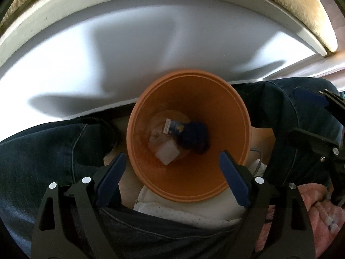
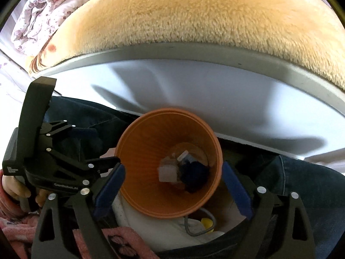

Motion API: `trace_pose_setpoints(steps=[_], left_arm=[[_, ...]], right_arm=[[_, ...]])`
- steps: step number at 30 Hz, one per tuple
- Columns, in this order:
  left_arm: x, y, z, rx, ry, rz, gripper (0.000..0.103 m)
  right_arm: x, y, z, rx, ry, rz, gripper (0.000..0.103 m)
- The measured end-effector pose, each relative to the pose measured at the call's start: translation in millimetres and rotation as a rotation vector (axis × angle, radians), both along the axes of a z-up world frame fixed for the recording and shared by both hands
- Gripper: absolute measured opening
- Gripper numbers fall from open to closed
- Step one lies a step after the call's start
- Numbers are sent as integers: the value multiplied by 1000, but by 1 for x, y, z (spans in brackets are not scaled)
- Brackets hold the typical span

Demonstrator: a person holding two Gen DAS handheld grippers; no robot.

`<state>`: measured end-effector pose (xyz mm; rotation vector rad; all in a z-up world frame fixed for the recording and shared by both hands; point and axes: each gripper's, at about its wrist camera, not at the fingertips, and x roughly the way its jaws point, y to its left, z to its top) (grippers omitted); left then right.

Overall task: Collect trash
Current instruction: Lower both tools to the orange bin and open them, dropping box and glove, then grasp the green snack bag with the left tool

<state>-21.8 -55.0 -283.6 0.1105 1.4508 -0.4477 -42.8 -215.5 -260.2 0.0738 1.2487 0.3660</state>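
Note:
An orange trash bin stands on the floor between the person's jeans-clad legs, seen from above in both views. At its bottom lie a white crumpled piece, a small blue-and-white wrapper and a dark blue wad; they also show in the right wrist view. My left gripper hovers open and empty over the bin's near rim. My right gripper is open and empty above the bin. The left gripper's body shows at the left of the right wrist view.
A white bed frame side with a beige fleece blanket on top runs behind the bin. A floral quilt lies at the far left. White slippers, a grey cord and a pink sleeve are close below.

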Motion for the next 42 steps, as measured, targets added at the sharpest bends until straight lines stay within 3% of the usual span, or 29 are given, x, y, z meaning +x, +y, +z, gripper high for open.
trace_pose_setpoints(steps=[12, 23, 32, 37, 42], left_arm=[[-3, -2, 7, 9, -33, -5, 86], [-4, -3, 50, -35, -150, -21, 86], [5, 3, 116, -54, -384, -51, 86], [40, 11, 152, -86, -489, -12, 91], [94, 7, 175, -91, -572, 14, 91]], right_arm=[[-3, -10, 6, 2, -18, -10, 89], [-5, -19, 39, 24, -95, -18, 89], [-3, -35, 98, 51, -258, -49, 91], [5, -48, 128, 62, -351, -87, 92], [14, -59, 137, 92, -380, -122, 92]])
